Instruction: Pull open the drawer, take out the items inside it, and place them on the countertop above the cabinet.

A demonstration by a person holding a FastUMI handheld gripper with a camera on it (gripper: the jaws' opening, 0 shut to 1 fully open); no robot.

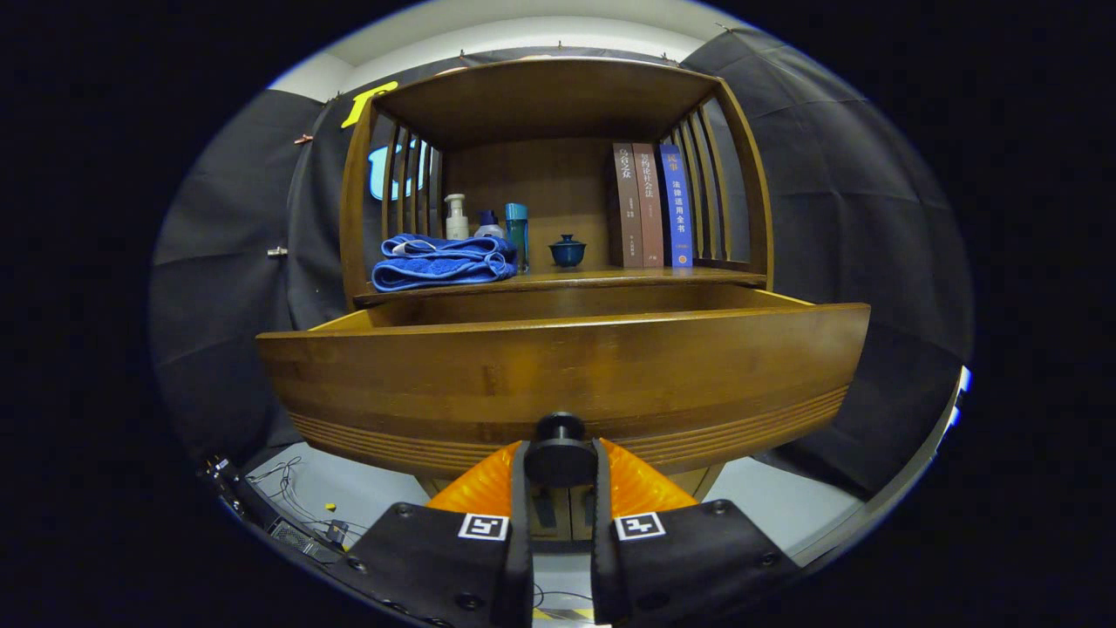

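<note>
One wooden cabinet (558, 105) stood ahead of the gripper, its open shelf framed by slatted sides. Below the shelf, the drawer (558, 375) was pulled out toward the camera, its broad front panel at about 12 o'clock from the fingers; its inside was hidden behind the panel. On the countertop (610, 277) above it, a folded blue towel (443, 260) lay at roughly 11 o'clock from the gripper. Three upright books (651, 206) leaned at about 1 o'clock against the slats on that side. Behind the towel stood a white pump bottle (456, 218) and a teal bottle (517, 228), close together. A small dark blue lidded cup (568, 251) sat between the bottles and books. The gripper (560, 488) was pinched on the drawer's round dark knob (560, 453), a finger pressing at either side.
</note>
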